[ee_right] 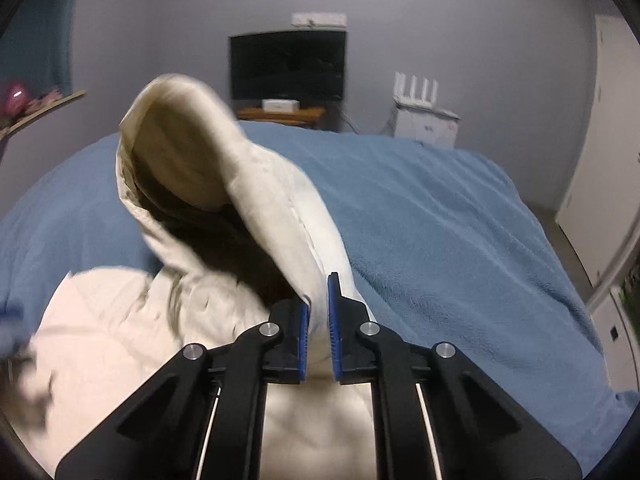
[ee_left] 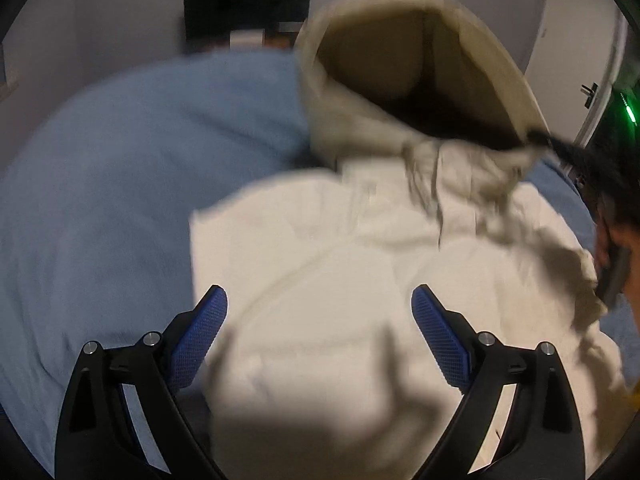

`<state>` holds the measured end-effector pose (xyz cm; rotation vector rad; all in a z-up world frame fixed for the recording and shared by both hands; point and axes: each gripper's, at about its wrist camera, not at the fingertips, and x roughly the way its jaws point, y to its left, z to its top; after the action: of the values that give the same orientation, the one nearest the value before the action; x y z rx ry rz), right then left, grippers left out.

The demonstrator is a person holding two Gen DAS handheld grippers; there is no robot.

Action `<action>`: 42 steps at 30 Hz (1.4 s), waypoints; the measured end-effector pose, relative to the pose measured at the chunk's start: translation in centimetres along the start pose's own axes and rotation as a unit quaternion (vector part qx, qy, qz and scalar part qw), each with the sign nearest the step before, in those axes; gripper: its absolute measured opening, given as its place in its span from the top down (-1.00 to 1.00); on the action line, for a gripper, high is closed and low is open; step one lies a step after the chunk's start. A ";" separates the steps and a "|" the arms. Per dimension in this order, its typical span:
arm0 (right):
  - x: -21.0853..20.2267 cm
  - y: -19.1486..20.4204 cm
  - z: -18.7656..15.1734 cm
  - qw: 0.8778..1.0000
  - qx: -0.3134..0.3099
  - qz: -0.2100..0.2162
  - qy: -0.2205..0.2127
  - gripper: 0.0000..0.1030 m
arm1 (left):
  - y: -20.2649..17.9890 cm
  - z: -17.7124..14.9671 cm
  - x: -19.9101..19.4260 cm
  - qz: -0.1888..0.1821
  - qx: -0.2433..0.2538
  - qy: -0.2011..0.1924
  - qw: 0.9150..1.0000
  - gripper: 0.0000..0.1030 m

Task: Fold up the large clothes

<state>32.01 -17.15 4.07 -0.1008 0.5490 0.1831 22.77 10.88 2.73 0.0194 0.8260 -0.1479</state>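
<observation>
Here, right gripper [ee_right: 318, 320] clamped on cream hoodie [ee_right: 280, 216] hood, left gripper [ee_left: 320, 328] wide open, empty, only left view shows.

Left hand-held gripper [ee_left: 319, 322] jaws spread wide, right hand-held gripper [ee_right: 318, 320] clamped nearly closed, angled downward

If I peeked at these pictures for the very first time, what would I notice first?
Probably the cream hoodie, its hood lifted up and gaping open above the blue blanket that covers the bed. The right gripper is shut on the hood's edge and holds it up. In the left wrist view, the left gripper hangs open over the hoodie's flat body, and a dark screen stands at the far wall.
</observation>
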 end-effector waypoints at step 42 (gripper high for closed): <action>-5.9 -1.1 -3.8 0.990 -0.001 0.139 0.032 0.14 | -7.0 4.1 -0.2 0.010 0.199 -0.081 0.977 0.87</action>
<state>25.32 -19.65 4.05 -0.0310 0.6255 0.4534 24.63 3.64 5.95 0.3885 0.6227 -0.2917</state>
